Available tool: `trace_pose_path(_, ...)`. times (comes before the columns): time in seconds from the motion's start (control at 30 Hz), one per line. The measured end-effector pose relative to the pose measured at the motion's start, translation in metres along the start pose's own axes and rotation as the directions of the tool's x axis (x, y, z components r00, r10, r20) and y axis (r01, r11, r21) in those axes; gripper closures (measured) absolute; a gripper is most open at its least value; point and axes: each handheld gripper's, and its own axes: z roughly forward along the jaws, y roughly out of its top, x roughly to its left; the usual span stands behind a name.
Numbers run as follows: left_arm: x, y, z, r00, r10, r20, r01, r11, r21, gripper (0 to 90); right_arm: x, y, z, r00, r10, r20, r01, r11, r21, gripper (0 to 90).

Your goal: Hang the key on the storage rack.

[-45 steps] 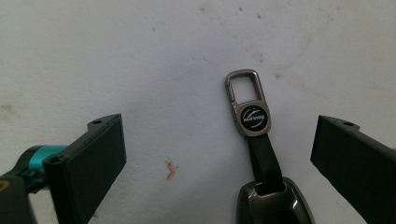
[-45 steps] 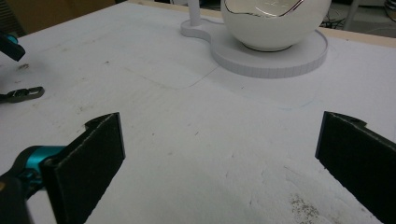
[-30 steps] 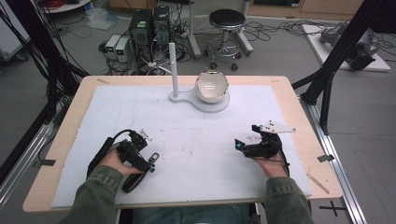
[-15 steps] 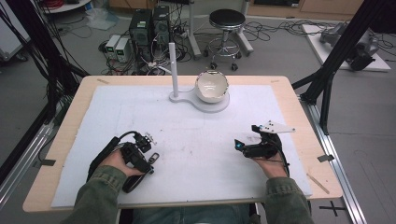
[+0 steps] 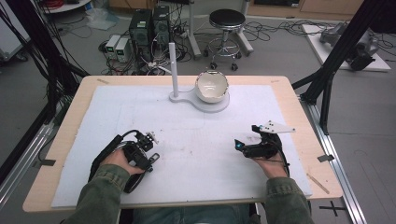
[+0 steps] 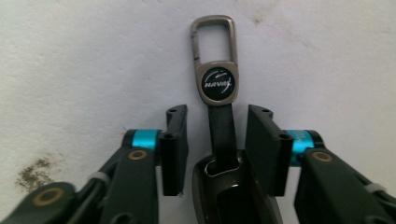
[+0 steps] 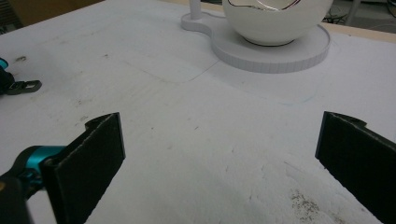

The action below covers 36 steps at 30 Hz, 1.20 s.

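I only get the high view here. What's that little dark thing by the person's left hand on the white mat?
Observer: A keychain: a dark strap with a round logo badge and a metal clasp at its far end, lying on the mat.
Operator: Is the left tool squeezing it?
Observer: No. The left gripper has one jaw on each side of the strap, with a gap showing on both sides.
Operator: And the right one, is it holding anything?
Observer: Nothing. The right gripper is wide open over bare mat, facing the white bowl on its stand.
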Motion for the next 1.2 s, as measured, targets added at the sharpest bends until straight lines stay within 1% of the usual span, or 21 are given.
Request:
trace_pose_path(0.03,0.001,0.000,0.000,1.0000,-0.001,-0.002,0.001,1.0000,-0.004,65.3,0.000,0.000,0.000,1.0000,0.001,0.000,-0.001,1.000,0.001,0.3)
trace_pose_path(0.07,0.001,0.000,0.000,1.0000,0.003,-0.005,-0.003,0.9999,-0.010,72.6,0.000,0.000,0.000,1.0000,0.000,0.000,0.000,1.000,0.001,0.3)
trace_pose_path(0.17,0.000,-0.001,0.000,0.9998,0.017,-0.004,-0.017,0.9998,-0.013,73.6,0.000,0.000,0.000,1.0000,0.006,-0.003,-0.006,1.000,0.005,0.3)
trace_pose_path(0.23,0.001,-0.001,0.000,0.9996,0.028,0.006,-0.028,0.9994,-0.019,74.1,0.001,0.000,0.000,1.0000,0.005,-0.002,-0.005,1.000,0.005,0.3)
trace_pose_path(0.27,0.002,-0.002,-0.001,0.9991,0.030,0.029,-0.029,0.9992,-0.029,75.2,0.001,0.000,0.000,1.0000,0.007,-0.003,-0.007,1.000,0.006,0.3)
trace_pose_path(0.3,0.003,-0.004,-0.001,0.9974,0.039,0.060,-0.036,0.9982,-0.047,81.7,0.001,0.000,0.000,1.0000,0.007,-0.003,-0.006,1.000,0.005,0.3)
trace_pose_path(0.33,0.004,-0.004,-0.001,0.9956,0.049,0.080,-0.045,0.9982,-0.040,82.4,0.001,0.000,-0.001,1.0000,0.008,-0.001,-0.008,1.000,0.005,0.3)
trace_pose_path(0.4,0.001,-0.005,-0.002,0.9968,0.056,0.056,-0.054,0.9978,-0.040,82.5,0.000,0.000,0.000,1.0000,0.007,-0.002,-0.007,1.000,0.003,0.3)
trace_pose_path(0.5,0.001,-0.005,-0.003,0.9960,0.065,0.061,-0.063,0.9972,-0.040,82.8,0.000,0.000,0.000,1.0000,0.005,-0.002,-0.005,1.000,0.006,0.3)
trace_pose_path(0.6,0.003,-0.006,-0.005,0.9953,0.064,0.072,-0.060,0.9966,-0.056,82.7,0.001,0.000,0.000,1.0000,0.005,-0.002,-0.005,1.000,0.007,0.3)
trace_pose_path(0.7,0.006,-0.007,-0.010,0.9952,0.042,0.088,-0.035,0.9957,-0.086,82.6,0.001,0.000,0.000,1.0000,0.006,-0.002,-0.006,1.000,0.006,0.3)
trace_pose_path(0.73,0.007,-0.008,-0.013,0.9930,0.043,0.110,-0.034,0.9958,-0.085,82.7,0.001,0.000,0.000,1.0000,0.006,-0.001,-0.006,1.000,0.006,0.3)
trace_pose_path(0.77,0.008,-0.008,-0.016,0.9902,0.056,0.128,-0.045,0.9951,-0.088,82.6,0.001,0.000,0.000,1.0000,0.005,0.000,-0.005,1.000,0.006,0.3)
trace_pose_path(0.83,0.006,-0.006,-0.022,0.9907,0.069,0.118,-0.056,0.9930,-0.104,82.6,0.001,0.000,0.000,1.0000,0.003,0.001,-0.003,1.000,0.001,0.3)
trace_pose_path(0.9,0.006,-0.004,-0.027,0.9907,0.081,0.109,-0.070,0.9919,-0.106,82.6,0.000,0.000,-0.001,1.0000,0.006,0.003,-0.006,1.000,0.001,0.3)
trace_pose_path(0.97,0.007,-0.002,-0.031,0.9912,0.079,0.106,-0.068,0.9915,-0.111,82.6,0.001,0.000,-0.001,1.0000,0.008,0.002,-0.008,1.000,0.000,0.3)
trace_pose_path(1.0,0.006,-0.001,-0.033,0.9922,0.071,0.103,-0.058,0.9904,-0.126,82.6,0.001,0.000,-0.001,1.0000,0.006,0.002,-0.006,1.000,-0.002,0.3)
trace_pose_path(1.03,0.009,0.000,-0.036,0.9917,0.080,0.101,-0.067,0.9901,-0.123,82.6,0.001,0.000,-0.001,1.0000,0.006,0.001,-0.006,1.000,-0.003,0.3)
trace_pose_path(1.1,0.010,0.002,-0.042,0.9926,0.075,0.095,-0.061,0.9873,-0.147,82.6,0.001,0.000,-0.001,0.9999,0.012,0.001,-0.012,1.000,0.000,0.3)
trace_pose_path(1.17,0.012,0.002,-0.047,0.9920,0.076,0.101,-0.057,0.9823,-0.178,82.6,0.000,0.000,-0.001,1.0000,0.004,0.000,-0.004,1.000,-0.004,0.3)
trace_pose_path(1.2,0.015,0.003,-0.050,0.9907,0.085,0.106,-0.065,0.9816,-0.179,82.6,0.000,0.000,-0.001,1.0000,0.006,0.001,-0.006,1.000,-0.005,0.3)
